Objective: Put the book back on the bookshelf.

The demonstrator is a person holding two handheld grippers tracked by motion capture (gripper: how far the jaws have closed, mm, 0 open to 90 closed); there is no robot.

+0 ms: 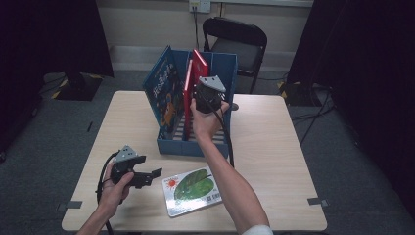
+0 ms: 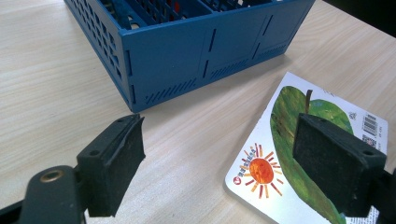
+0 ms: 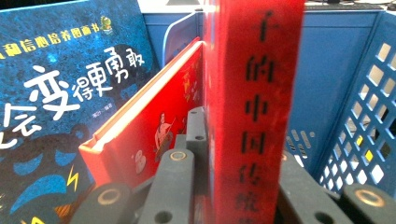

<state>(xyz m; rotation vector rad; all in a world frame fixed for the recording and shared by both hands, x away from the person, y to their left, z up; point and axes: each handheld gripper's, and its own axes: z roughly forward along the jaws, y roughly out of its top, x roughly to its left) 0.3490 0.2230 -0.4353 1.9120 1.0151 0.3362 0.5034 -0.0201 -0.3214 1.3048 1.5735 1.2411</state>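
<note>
Two hand-held grippers work over a pale wooden table (image 1: 274,147) that spreads across the middle of the high view. On it, at centre frame, stands a blue slotted plastic crate (image 1: 195,147) (its front wall also runs across the top of the left gripper view (image 2: 205,51)). Leaning inside the crate's left side is a large dark-blue picture book with white lettering (image 1: 162,93), seen again at the left of the right gripper view (image 3: 56,107). Beside it, a red hardcover book (image 1: 187,95) tilts against the blue one, its page edges showing in the right gripper view (image 3: 144,135). Just right of that, a second red book with black characters down its spine (image 3: 254,107) stands upright, its top rising above the crate in the high view (image 1: 199,62). The right gripper (image 1: 208,95), held in a raised hand at upper centre, pinches this upright red book, the jaws pressed against either cover. Lower in the frame, a flat white board book with a green leaf and an orange sun (image 1: 192,190) lies on the table in front of the crate, apart from it. The left gripper (image 1: 147,176) hovers at lower left just beside this book's edge, jaws spread wide and holding nothing; in its own view one jaw hangs over the leaf picture (image 2: 299,140).
</note>
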